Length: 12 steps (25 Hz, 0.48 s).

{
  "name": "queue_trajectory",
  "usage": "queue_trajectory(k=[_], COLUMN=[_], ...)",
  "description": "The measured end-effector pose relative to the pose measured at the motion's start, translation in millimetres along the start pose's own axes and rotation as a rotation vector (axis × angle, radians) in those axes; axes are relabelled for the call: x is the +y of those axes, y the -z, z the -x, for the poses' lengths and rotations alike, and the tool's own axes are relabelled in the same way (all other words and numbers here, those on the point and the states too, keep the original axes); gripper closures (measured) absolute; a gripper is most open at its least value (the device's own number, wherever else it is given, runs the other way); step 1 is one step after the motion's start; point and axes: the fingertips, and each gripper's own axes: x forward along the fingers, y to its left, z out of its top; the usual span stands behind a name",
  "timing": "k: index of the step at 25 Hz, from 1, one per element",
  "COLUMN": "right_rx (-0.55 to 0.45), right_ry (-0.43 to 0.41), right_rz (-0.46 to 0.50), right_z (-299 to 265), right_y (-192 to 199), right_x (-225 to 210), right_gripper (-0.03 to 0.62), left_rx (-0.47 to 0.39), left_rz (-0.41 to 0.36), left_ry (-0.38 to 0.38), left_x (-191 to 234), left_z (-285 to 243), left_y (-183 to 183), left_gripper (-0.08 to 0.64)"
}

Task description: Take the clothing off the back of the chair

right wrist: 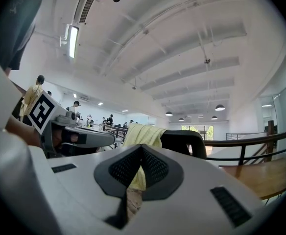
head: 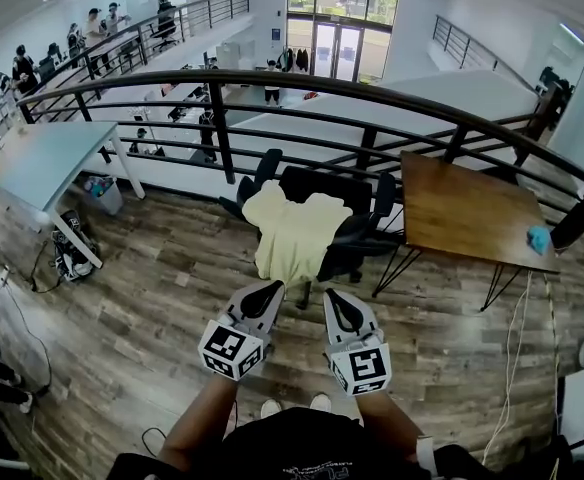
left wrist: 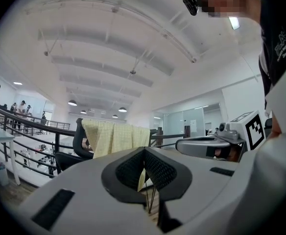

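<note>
A pale yellow garment (head: 292,230) hangs over the back of a black office chair (head: 350,230) in the middle of the head view. It shows too in the left gripper view as the garment (left wrist: 113,137) and in the right gripper view as the garment (right wrist: 142,135). My left gripper (head: 273,289) and right gripper (head: 332,296) are held side by side, level, just short of the garment's lower edge, touching nothing. Both have their jaws closed together with nothing between them. The left gripper (left wrist: 144,150) and right gripper (right wrist: 141,147) each point at the garment.
A wooden table (head: 467,213) on thin black legs stands right of the chair, with a blue object (head: 539,238) at its right edge. A black railing (head: 272,88) runs behind. A white desk (head: 37,163) stands at left, cables on the wooden floor (head: 122,308) beside it.
</note>
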Motion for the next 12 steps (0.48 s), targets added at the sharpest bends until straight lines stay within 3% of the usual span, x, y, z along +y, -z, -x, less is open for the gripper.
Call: queue_trajectory(k=[6, 10, 12], right_rx=[0.02, 0.019, 0.018], right_ry=[-0.005, -0.008, -0.009], right_rz=[-0.02, -0.013, -0.009], right_z=[3, 5, 4], right_y=[8, 9, 8], right_x=[-5, -9, -11], right_gripper=[0.572, 0.572, 0.572], left_rx=[-0.032, -0.051, -0.056], left_rz=[-0.004, -0.049, -0.051], left_ry=[-0.032, -0.029, -0.047], left_x=[-1, -7, -5], left_z=[-5, -12, -16], left_y=[-6, -11, -15], left_gripper=[0.546, 0.541, 0.483])
